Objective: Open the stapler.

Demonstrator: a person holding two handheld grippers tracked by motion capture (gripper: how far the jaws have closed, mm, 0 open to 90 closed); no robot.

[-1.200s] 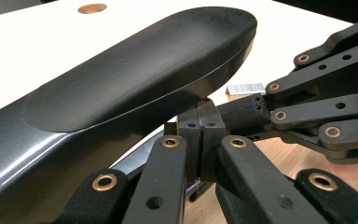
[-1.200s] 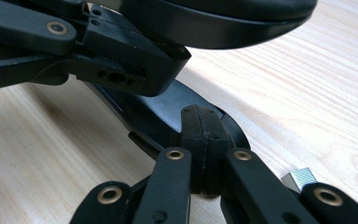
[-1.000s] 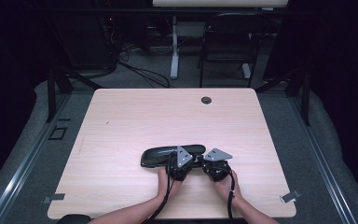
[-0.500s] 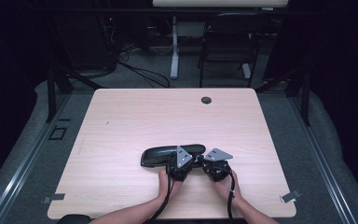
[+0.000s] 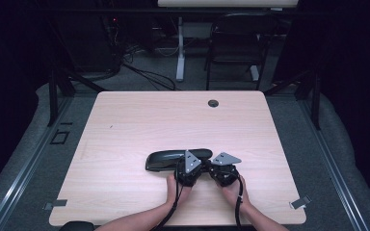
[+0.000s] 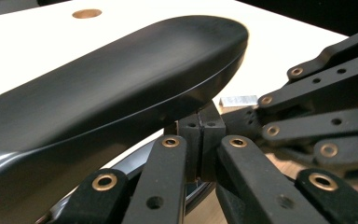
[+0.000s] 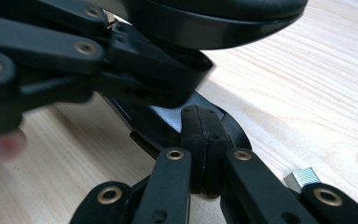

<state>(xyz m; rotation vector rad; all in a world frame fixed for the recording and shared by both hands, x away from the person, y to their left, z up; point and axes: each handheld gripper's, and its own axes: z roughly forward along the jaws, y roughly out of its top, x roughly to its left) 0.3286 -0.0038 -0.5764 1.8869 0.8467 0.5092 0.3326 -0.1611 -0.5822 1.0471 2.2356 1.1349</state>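
Object: We see a long black glossy case (image 5: pixel 173 160), like a hard-shell glasses case, lying on the wooden table (image 5: pixel 139 120) near the front middle, its long side running left to right.
Lid: In the left gripper view the case's rounded upper shell (image 6: pixel 107 88) seems lifted above a lower rim, so we judge it partly open, though the close view makes this uncertain.
Left gripper: Our left gripper (image 5: pixel 187 168) sits at the right end of the case; its jaws are pressed fully together, pads touching, with nothing between them. Their tips lie just under the shell's edge.
Right gripper: Our right gripper (image 5: pixel 221 172) rests just beside the left one; its jaws are likewise closed tight on nothing, tips near the case's lower rim.
Handling: We judge the case stiff, light and slippery; smooth curved plastic offers little friction, and it may skid on the table if pushed.
Where to hold: We would grip across the narrow width near one end, or at the rim seam, steadying the base with the other gripper.
Surroundings: A small silver block (image 7: pixel 302 179) lies on the table near the grippers; a round cable hole (image 5: pixel 213 103) sits at the far edge.
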